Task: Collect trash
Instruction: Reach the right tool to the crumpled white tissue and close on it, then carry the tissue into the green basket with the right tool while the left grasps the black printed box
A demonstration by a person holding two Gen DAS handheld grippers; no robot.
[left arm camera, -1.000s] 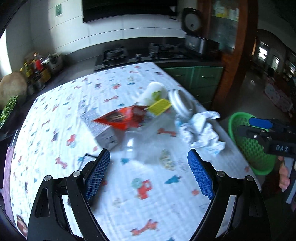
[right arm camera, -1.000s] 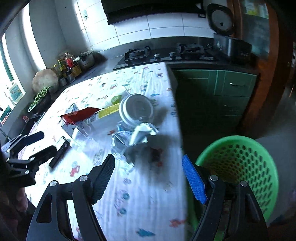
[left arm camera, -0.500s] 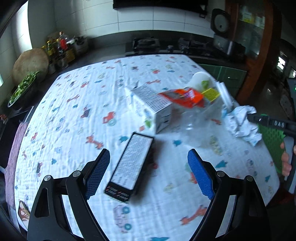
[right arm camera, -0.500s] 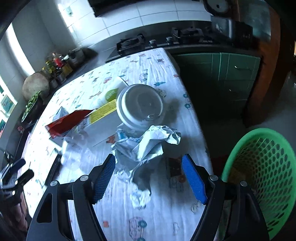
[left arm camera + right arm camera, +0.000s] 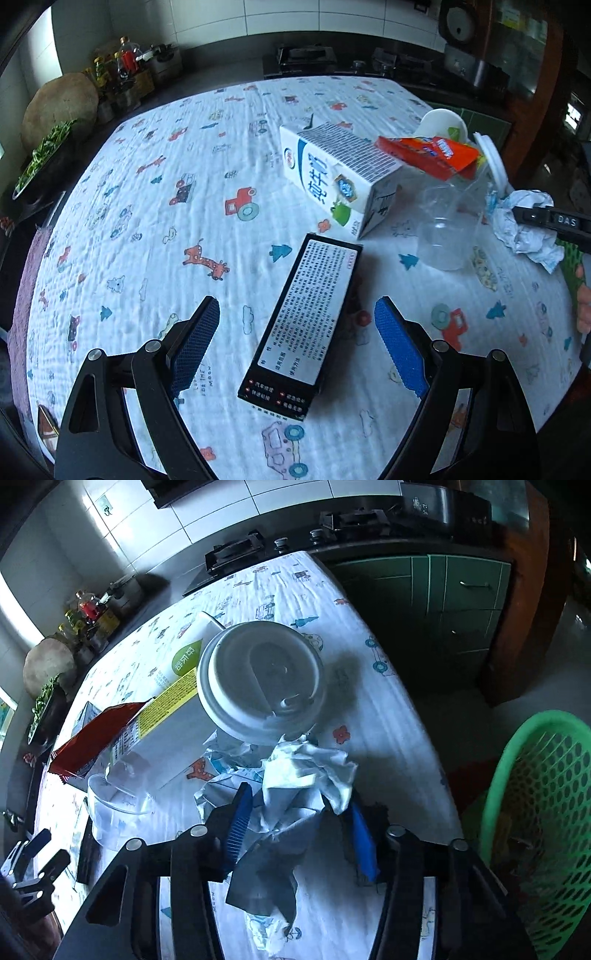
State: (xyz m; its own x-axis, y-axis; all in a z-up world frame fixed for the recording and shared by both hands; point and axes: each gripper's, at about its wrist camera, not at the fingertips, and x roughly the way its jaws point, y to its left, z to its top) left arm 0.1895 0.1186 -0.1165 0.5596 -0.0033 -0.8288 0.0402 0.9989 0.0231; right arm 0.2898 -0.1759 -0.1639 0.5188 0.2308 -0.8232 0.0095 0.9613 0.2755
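Jaws of the right hand-held gripper (image 5: pixel 297 830) have just been closing around crumpled white paper (image 5: pixel 295 782) on the surface (image 5: pixel 155 221), while the left hand-held gripper (image 5: pixel 297 343) gapes wide astride a black printed box (image 5: pixel 306 321).

One milk carton (image 5: pixel 334 177), one black box (image 5: pixel 306 325), one clear cup (image 5: pixel 448 225), one crumpled paper (image 5: pixel 295 786), one green basket (image 5: pixel 546 812)

"DAS" on the right tool (image 5: pixel 554 227); "纯牛奶" on the milk carton (image 5: pixel 332 177)
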